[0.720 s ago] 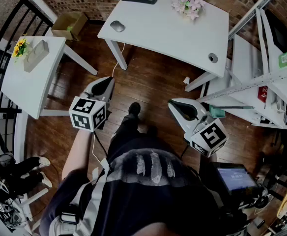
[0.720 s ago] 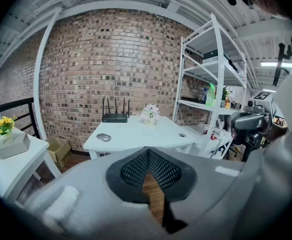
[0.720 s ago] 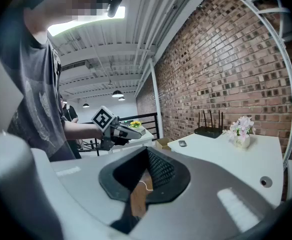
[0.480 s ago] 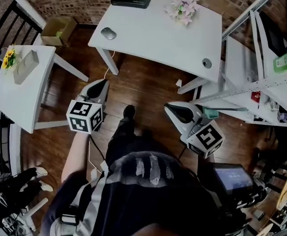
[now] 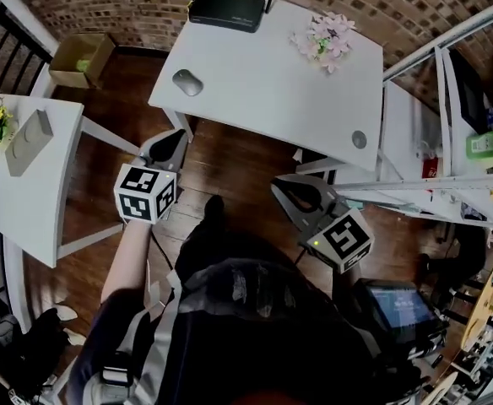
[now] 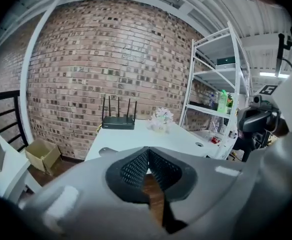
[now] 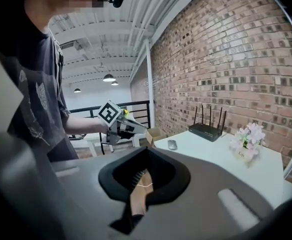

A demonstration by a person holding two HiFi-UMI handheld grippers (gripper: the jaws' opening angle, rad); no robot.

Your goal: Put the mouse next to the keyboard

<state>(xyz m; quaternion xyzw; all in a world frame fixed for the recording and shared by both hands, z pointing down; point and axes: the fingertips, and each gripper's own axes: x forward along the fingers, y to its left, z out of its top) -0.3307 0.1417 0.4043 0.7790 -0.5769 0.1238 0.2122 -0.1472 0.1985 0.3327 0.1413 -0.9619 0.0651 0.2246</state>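
Observation:
A grey mouse [image 5: 187, 82] lies near the left front corner of the white desk [image 5: 263, 87]; it also shows in the left gripper view [image 6: 107, 151] and in the right gripper view [image 7: 172, 144]. I see no keyboard in any view. My left gripper [image 5: 169, 146] hangs over the wooden floor just short of the desk's front edge, below the mouse, with its jaws shut and nothing in them [image 6: 147, 151]. My right gripper [image 5: 301, 194] is also over the floor, further right and further from the desk, with its jaws shut on nothing [image 7: 146, 151].
On the desk stand a black router [image 5: 228, 8] at the back and pink flowers [image 5: 325, 36]; a cable hole [image 5: 360, 139] is at the right front. A small white side table [image 5: 27, 184] is at the left, a cardboard box [image 5: 79, 57] on the floor, metal shelving [image 5: 449, 150] at the right.
The desk has come closer in the head view, and both grippers now lie nearer its front edge. The left gripper's tip has almost reached the desk's edge. Both stay shut.

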